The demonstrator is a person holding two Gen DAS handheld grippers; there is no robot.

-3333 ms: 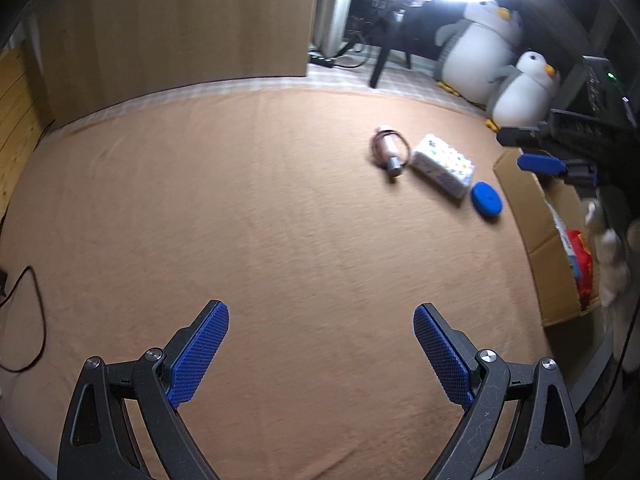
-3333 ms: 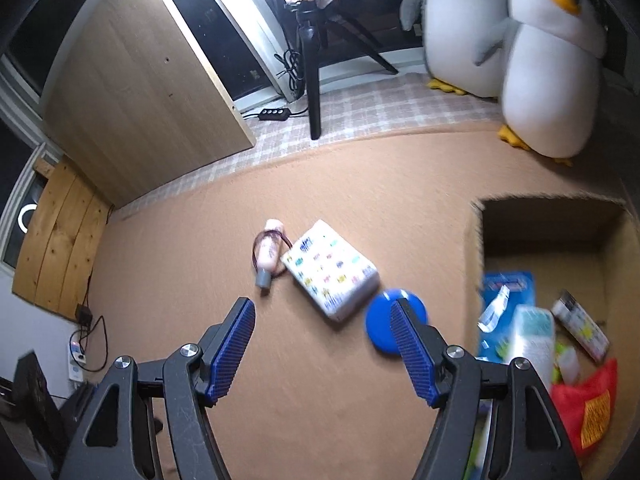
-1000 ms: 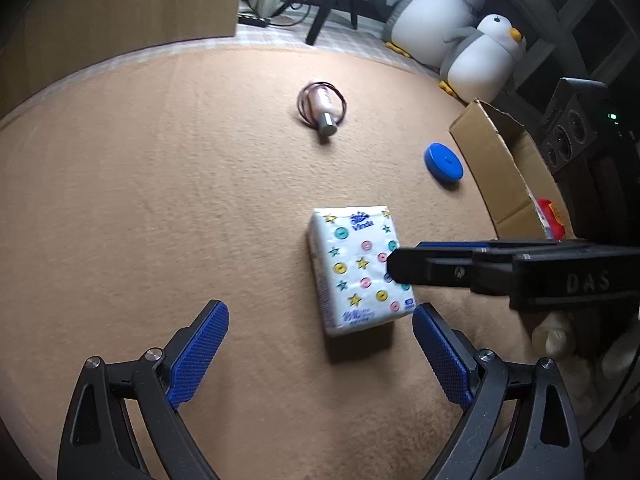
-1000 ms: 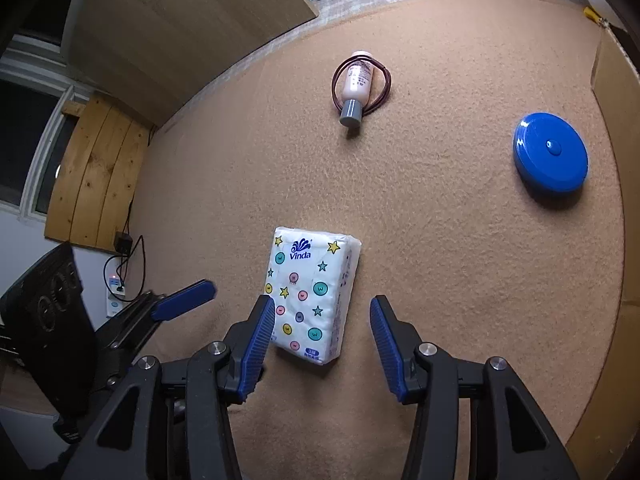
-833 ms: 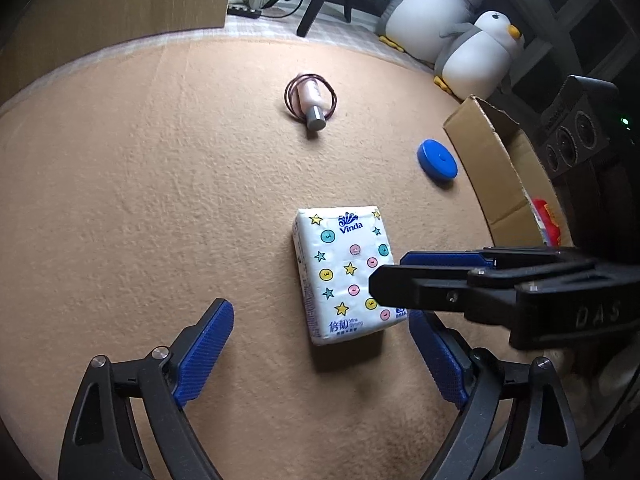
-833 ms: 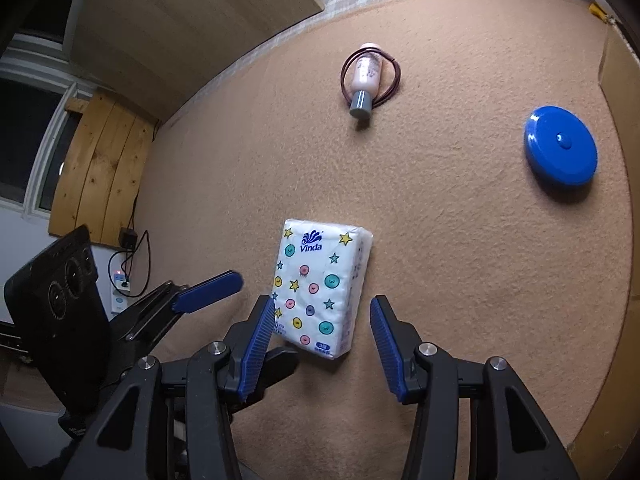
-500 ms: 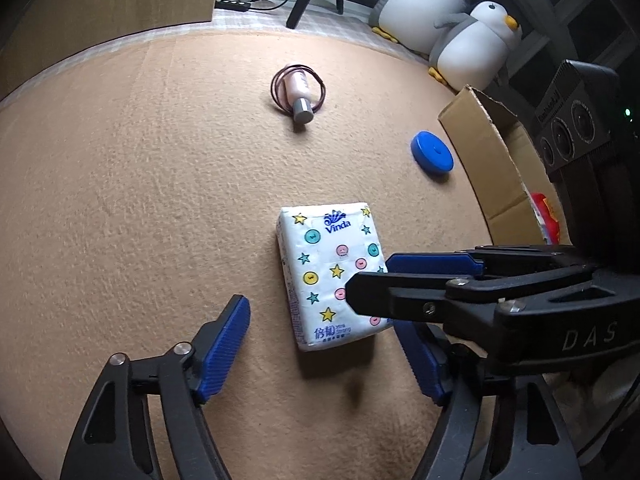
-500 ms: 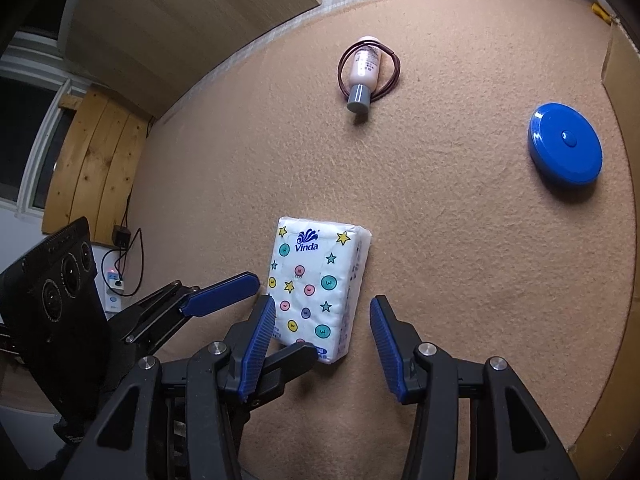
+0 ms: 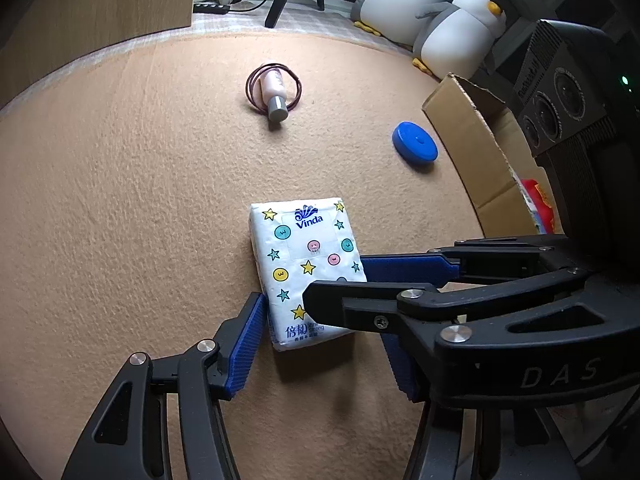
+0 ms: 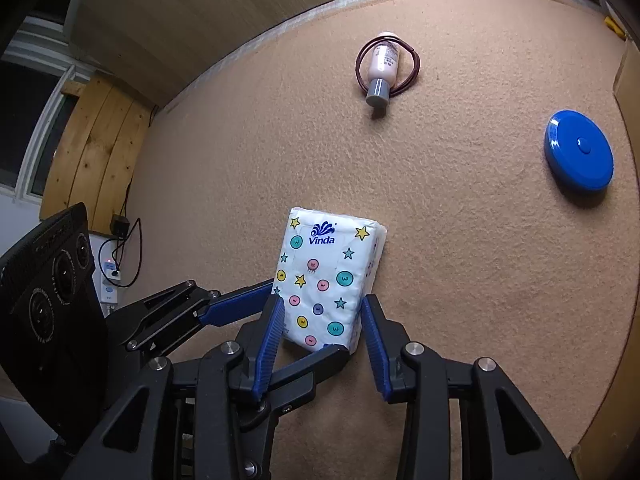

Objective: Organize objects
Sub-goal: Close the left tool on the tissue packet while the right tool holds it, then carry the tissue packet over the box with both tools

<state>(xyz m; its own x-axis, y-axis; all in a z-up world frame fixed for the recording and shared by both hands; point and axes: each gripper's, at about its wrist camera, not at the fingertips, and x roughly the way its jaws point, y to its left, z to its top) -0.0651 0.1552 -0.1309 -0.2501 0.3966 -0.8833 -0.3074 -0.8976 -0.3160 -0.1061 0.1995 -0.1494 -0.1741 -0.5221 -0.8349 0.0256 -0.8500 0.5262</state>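
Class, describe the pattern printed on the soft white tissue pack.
Coloured stars and round buttons on the white tissue pack; clearest in the right wrist view.

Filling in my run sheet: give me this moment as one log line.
phase: grasping | target: tissue pack on carpet | left claw: closing around near end | right claw: closing, pads at its sides | lifted: no

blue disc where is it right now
The blue disc lies flat on the brown mat at the right edge of the right wrist view, right of the bottle and beside the cardboard box.
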